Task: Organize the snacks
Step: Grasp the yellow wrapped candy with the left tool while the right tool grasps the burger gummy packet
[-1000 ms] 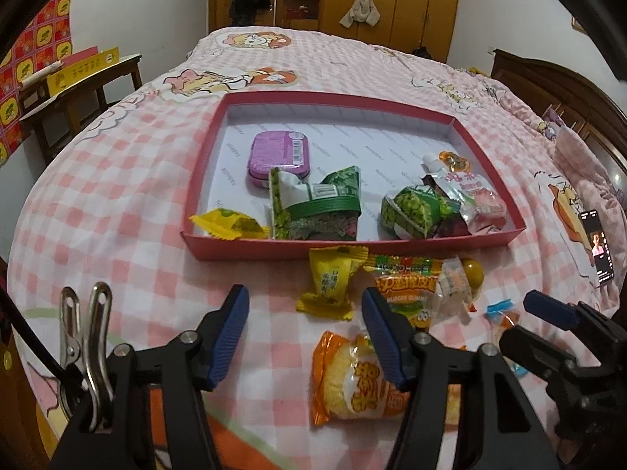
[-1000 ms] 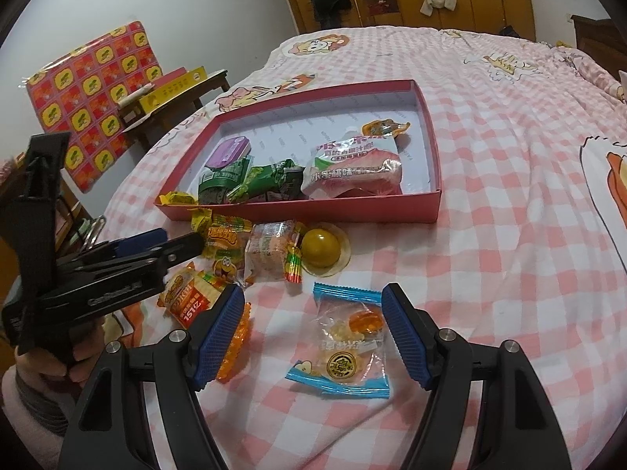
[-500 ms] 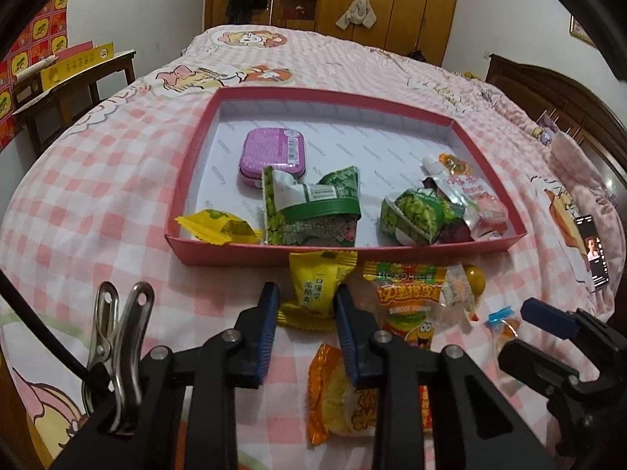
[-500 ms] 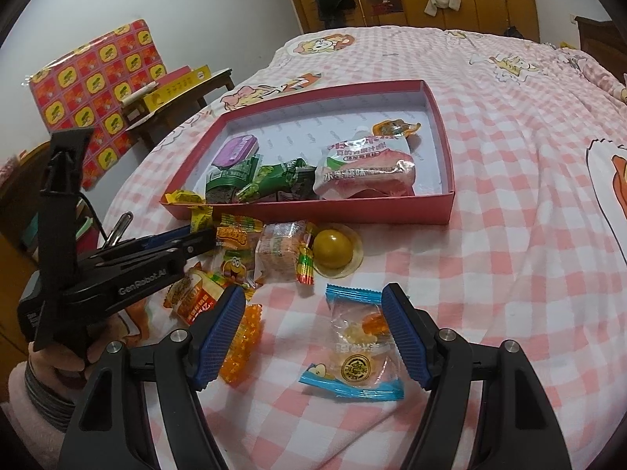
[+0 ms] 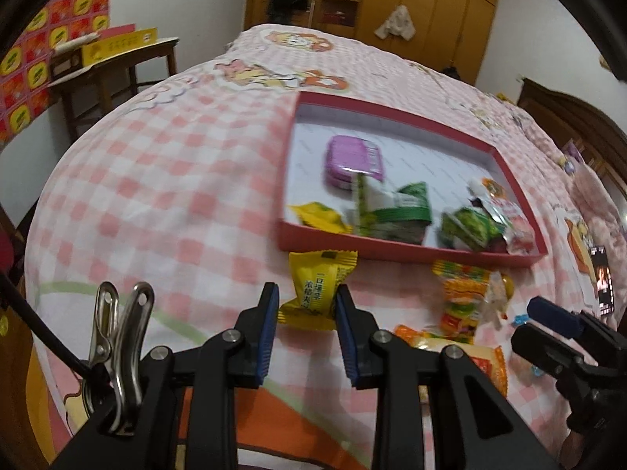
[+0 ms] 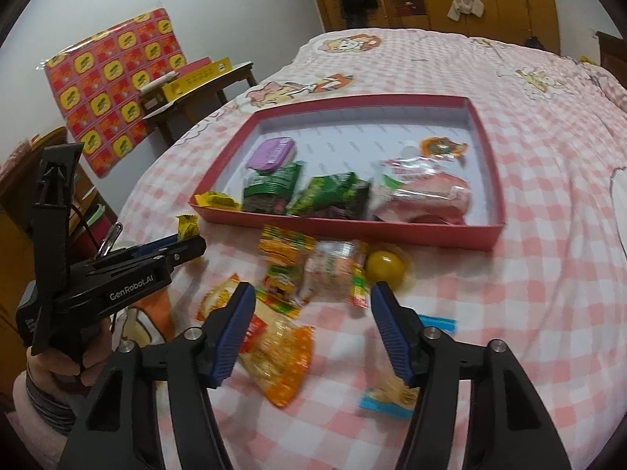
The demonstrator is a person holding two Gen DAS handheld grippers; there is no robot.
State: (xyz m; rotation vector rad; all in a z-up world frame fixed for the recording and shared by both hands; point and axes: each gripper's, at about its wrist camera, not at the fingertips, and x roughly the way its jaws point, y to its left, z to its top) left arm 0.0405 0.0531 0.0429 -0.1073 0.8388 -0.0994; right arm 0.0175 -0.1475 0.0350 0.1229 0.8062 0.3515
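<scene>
Yellow-wrapped candy point(image 5: 319, 288), outside the tray: pinched at its lower end by the left gripper point(image 5: 307, 307), jaws pressed on the wrapper; it lies close before the red tray's point(image 5: 407, 252) near wall, not yet inside.

Red tray, on the pink checked bed point(image 5: 156, 180): holds, left to right, a small yellow packet point(image 5: 319, 217), a purple tin point(image 5: 354, 160), two green packets point(image 5: 395, 209) and a pink-and-white pouch point(image 5: 509, 221). Judged about half filled.

Loose snacks on the bed, in front of the tray: an orange-and-yellow burger-print packet point(image 6: 284, 262), a clear packet with a red stripe point(image 6: 333, 272), a yellow jelly cup point(image 6: 386, 266), an orange bag point(image 6: 274, 342) and a blue-edged clear packet point(image 6: 395, 387).

Right gripper point(image 6: 311, 331): jaws have just been closing, spread at present with nothing pinched, hovering over the loose pile.

Remaining, as judged: the held candy plus five loose items to be placed.
</scene>
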